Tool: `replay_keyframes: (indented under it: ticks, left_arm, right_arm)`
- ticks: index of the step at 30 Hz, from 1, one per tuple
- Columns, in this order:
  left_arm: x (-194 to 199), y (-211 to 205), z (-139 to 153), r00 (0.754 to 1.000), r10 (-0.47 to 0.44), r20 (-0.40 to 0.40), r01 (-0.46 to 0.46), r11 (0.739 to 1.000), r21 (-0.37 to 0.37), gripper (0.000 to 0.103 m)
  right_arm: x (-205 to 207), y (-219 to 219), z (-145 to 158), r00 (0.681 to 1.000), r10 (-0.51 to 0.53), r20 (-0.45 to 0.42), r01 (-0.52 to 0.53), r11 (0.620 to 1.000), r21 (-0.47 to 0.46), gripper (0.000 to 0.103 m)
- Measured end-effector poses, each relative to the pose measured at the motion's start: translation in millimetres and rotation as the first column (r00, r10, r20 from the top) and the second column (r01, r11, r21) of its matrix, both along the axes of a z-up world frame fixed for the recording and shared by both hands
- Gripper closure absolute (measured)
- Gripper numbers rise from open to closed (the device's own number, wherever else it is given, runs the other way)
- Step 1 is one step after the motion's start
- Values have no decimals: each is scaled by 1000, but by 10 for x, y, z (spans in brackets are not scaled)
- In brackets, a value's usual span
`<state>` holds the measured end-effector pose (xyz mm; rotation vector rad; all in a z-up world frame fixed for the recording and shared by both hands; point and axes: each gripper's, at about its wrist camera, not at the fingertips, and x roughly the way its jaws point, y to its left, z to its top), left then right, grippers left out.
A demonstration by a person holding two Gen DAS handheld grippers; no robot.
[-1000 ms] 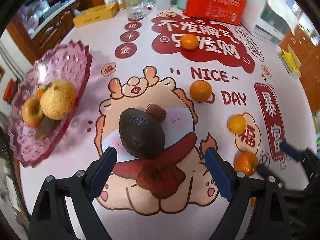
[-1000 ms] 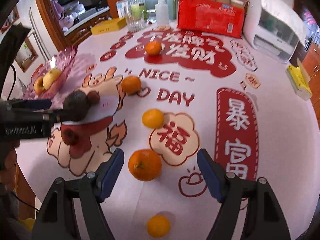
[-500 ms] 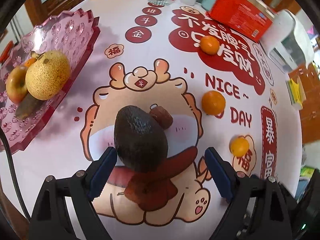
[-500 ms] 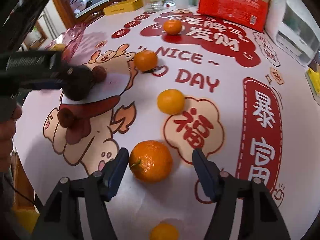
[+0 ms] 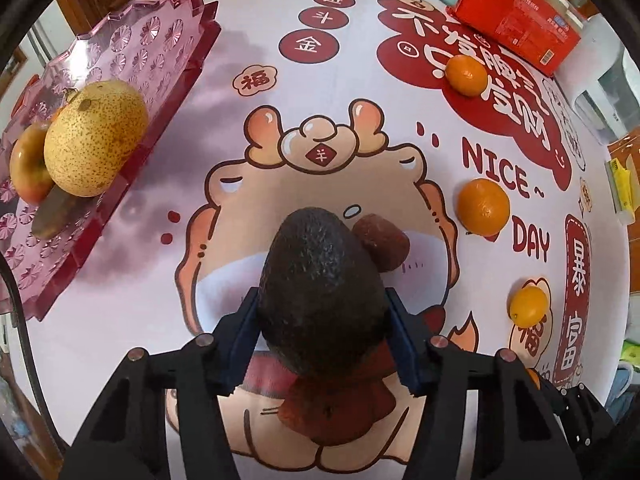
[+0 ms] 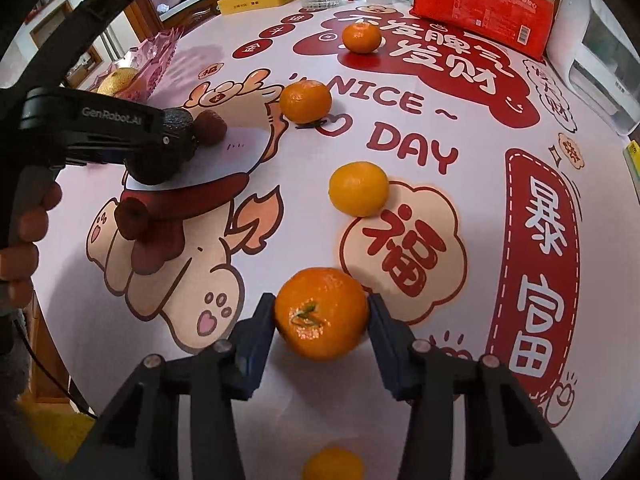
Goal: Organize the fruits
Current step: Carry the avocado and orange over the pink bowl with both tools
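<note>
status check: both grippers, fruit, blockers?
Left gripper jaws just closed on avocado. Right gripper jaws just closed on tangerine. Red date touching avocado; pink tray path open.

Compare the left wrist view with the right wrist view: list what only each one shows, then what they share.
Only the left wrist view: the left gripper with its pads closed on the avocado, and the apple beside the pear on the pink tray.

Only the right wrist view: the right gripper with its pads against a mandarin, another mandarin at the bottom edge, and a hand.

Both: the avocado, the brown fruit behind it, and three loose mandarins on the printed tablecloth.
</note>
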<state>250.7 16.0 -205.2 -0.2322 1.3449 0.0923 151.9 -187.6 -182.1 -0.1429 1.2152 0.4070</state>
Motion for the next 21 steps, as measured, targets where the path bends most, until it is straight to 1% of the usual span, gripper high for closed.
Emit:
replay_keyframes:
  ticks: [3, 7, 9, 15, 21]
  left_arm:
    - [17, -57, 0, 999, -32, 23, 31, 999, 39, 46]
    - [15, -100, 14, 996, -75, 44, 72, 995, 66, 47]
    - [-7, -107, 23, 995, -90, 44, 87, 994, 71, 47]
    - [-168, -114, 86, 991, -134, 31, 132, 990, 54, 47]
    - [-387, -89, 297, 982, -182, 57, 179, 982, 61, 47]
  right_arm:
    - [-7, -1, 5, 1000, 0, 0, 0, 1000, 0, 57]
    - [-8, -11, 7, 1000, -11, -3, 11, 1000, 4, 58]
    - [-19, -11, 14, 1000, -16, -2, 16, 1000, 1, 59]
    - [-31, 9, 116, 999, -32, 20, 31, 999, 13, 59]
    - [-39, 110, 231, 999, -39, 37, 38, 999, 23, 59]
